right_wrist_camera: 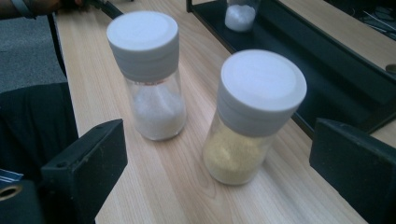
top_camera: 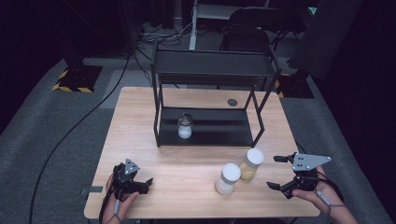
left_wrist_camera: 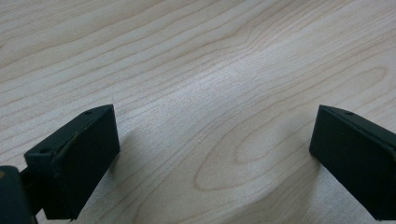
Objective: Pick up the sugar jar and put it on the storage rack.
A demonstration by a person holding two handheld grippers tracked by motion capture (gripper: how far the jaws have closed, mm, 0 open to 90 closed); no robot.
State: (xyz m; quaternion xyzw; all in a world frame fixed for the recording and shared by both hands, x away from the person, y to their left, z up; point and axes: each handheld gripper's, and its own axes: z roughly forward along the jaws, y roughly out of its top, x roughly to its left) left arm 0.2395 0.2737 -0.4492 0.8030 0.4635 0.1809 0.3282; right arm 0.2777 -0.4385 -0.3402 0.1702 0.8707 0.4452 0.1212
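Both hand-held grippers gape wide — left (top_camera: 148, 182), right (top_camera: 276, 171) — beside two jars (top_camera: 238, 171).

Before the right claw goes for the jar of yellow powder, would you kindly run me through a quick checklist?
1. Right claw open and empty: ok.
2. Yellow-powder jar upright, lid on: ok.
3. The jar sits ahead of the open jaws in the right gripper view: ok.
4. Gap to the white-powder jar beside it: cannot tell whether a jaw fits.
5. Left claw open, resting away from both jars: ok.
6. Free room on the shelf beside the small jar: ok.
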